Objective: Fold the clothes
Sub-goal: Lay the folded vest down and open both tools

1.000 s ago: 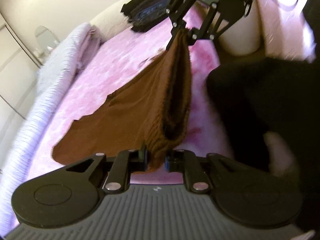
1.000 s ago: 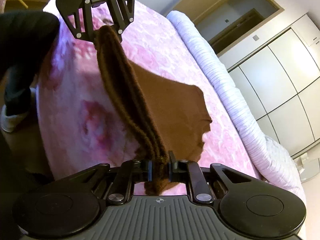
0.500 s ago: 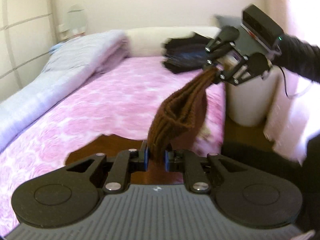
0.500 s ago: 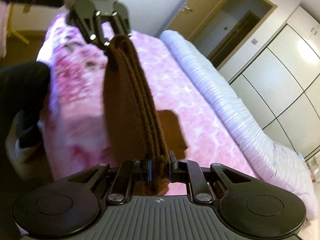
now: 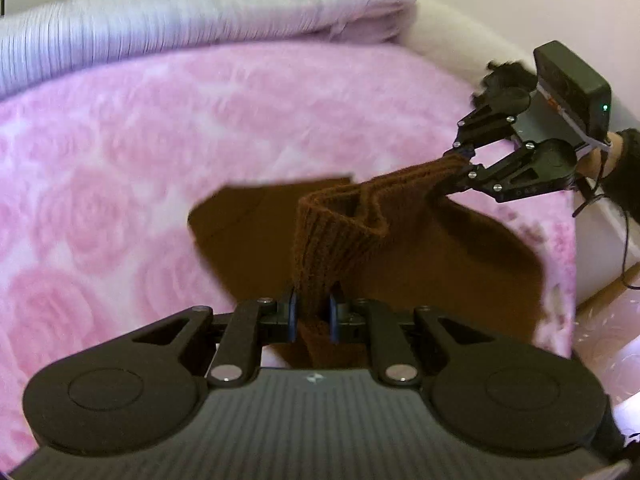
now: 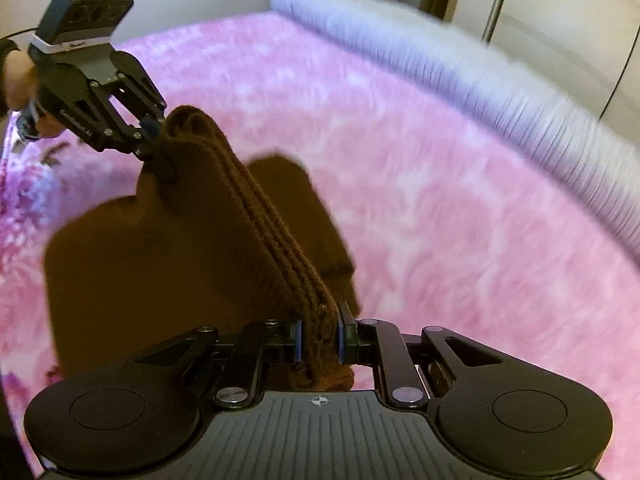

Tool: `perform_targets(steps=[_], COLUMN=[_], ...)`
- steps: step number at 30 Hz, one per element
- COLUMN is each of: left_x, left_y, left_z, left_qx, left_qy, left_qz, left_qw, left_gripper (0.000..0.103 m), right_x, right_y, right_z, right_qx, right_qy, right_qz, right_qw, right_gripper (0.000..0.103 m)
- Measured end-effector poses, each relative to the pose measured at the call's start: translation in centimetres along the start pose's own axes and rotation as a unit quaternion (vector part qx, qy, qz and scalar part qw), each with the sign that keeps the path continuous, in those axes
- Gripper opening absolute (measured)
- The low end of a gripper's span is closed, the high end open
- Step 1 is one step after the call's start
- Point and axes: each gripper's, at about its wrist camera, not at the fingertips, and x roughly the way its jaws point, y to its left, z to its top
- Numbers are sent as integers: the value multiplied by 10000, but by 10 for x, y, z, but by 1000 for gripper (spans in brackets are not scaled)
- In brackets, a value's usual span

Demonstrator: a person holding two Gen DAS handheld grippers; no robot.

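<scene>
Left gripper (image 5: pixel 313 312), seen along its own fingers, is pinched tight on one end of the ribbed band of a brown knit garment (image 5: pixel 420 248); the blue-edged pads press the bunched rib from both sides, and a short tuft of fabric protrudes behind them toward the camera. Right gripper (image 6: pixel 319 338) clamps the opposite end of the same band in the same manner, several ribbed layers stacked between its pads. From each grip the band runs forward to the other tool, with a kink partway along in the left wrist view, while the rest of the garment hangs below it and spreads over the pink rose-patterned blanket (image 5: pixel 140 140) covering the bed. In the left wrist view the right gripper appears at upper right, fingers angled down and to the left, held by a hand (image 5: pixel 596 160) in a dark fuzzy sleeve (image 5: pixel 624 176) with a thin cable trailing beneath. In the right wrist view the left gripper appears at upper left, fingers angled down and to the right. A rolled lavender ribbed quilt (image 6: pixel 460 76) lies along the far edge of the blanket, with pale wardrobe doors (image 6: pixel 560 20) beyond it.
</scene>
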Motion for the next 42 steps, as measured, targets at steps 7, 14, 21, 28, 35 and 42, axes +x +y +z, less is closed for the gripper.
perform_targets(steps=[7, 14, 21, 28, 35, 42], left_x=[11, 37, 31, -17, -67, -37], left_y=[31, 55, 74, 62, -22, -73], left_z=[18, 19, 22, 15, -28, -76], left_qx=[-331, -861, -1392, -1202, 217, 756], left_qy=[-282, -221, -487, -840, -860, -396], left_qz=[-46, 111, 417, 1054, 544, 57], left_qw=[9990, 9960, 9882, 9835, 9946, 9963], left_gripper=[12, 21, 33, 26, 29, 31], right_x=[15, 61, 48, -12, -50, -34], right_y=[-32, -56, -80, -50, 58, 124], right_z=[8, 21, 10, -1, -29, -72], right_qx=[414, 882, 1972, 2304, 1930, 2370], right_qy=[-244, -162, -599, -908, -1149, -1092], right_qz=[112, 98, -471, -849, -434, -235], right_qw=[9988, 9959, 9774, 9651, 9735, 9651], right_gripper=[14, 15, 23, 27, 29, 30])
